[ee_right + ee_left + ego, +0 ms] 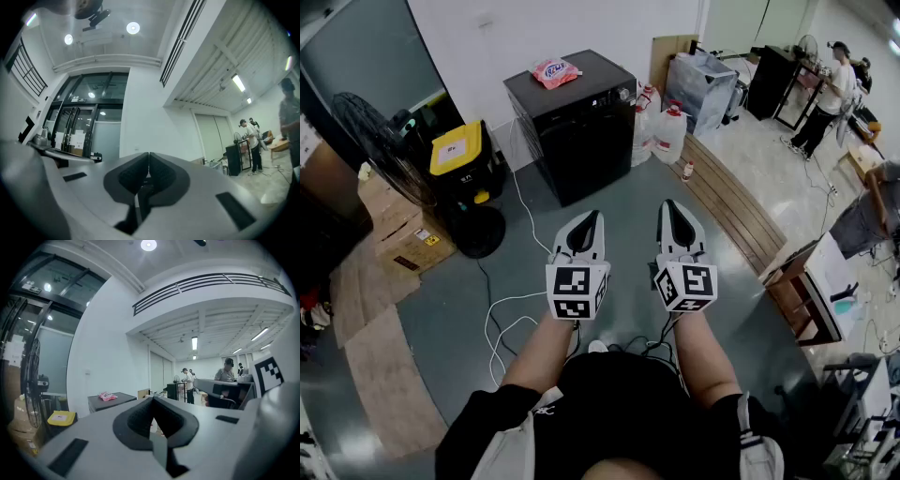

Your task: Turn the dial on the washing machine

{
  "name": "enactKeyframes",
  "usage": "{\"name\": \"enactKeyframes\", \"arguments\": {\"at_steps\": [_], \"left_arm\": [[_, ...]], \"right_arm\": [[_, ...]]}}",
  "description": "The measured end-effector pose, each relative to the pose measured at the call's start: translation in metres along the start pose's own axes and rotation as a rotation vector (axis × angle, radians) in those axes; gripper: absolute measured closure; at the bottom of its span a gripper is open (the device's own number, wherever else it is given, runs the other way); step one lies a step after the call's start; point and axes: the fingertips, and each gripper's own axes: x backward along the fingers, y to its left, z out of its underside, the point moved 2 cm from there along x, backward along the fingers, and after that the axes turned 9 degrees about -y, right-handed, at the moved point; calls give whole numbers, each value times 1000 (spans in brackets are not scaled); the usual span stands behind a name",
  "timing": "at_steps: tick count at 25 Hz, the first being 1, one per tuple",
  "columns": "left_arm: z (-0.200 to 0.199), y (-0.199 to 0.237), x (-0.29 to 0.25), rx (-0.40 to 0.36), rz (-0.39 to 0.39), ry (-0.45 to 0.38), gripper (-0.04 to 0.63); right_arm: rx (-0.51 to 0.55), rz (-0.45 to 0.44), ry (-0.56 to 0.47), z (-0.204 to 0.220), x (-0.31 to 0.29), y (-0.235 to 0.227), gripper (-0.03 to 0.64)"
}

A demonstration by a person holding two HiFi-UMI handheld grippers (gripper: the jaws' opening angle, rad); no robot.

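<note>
The washing machine (581,141) stands on the floor against the far wall, well ahead of you, with a pink packet (555,71) lying on its top. Its dial is too small to pick out from here; it is probably along the top of the front face. The left gripper (594,216) and the right gripper (668,204) are both empty, jaws pressed together, side by side and well short of the machine. You will likely need to walk up, spread one gripper around the dial, close squarely on it, then twist. Mind the white cable (502,323) looping across the floor in your path. The fan (380,141), yellow-lidded box (457,148) and jugs (667,131) flank the machine.
</note>
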Motion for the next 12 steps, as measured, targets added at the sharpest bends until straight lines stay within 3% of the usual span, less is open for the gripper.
{"name": "enactKeyframes", "arguments": {"at_steps": [12], "left_arm": [[-5, 11, -16, -11, 31, -15, 586]], "right_arm": [[0, 9, -15, 1, -17, 7, 607]]}}
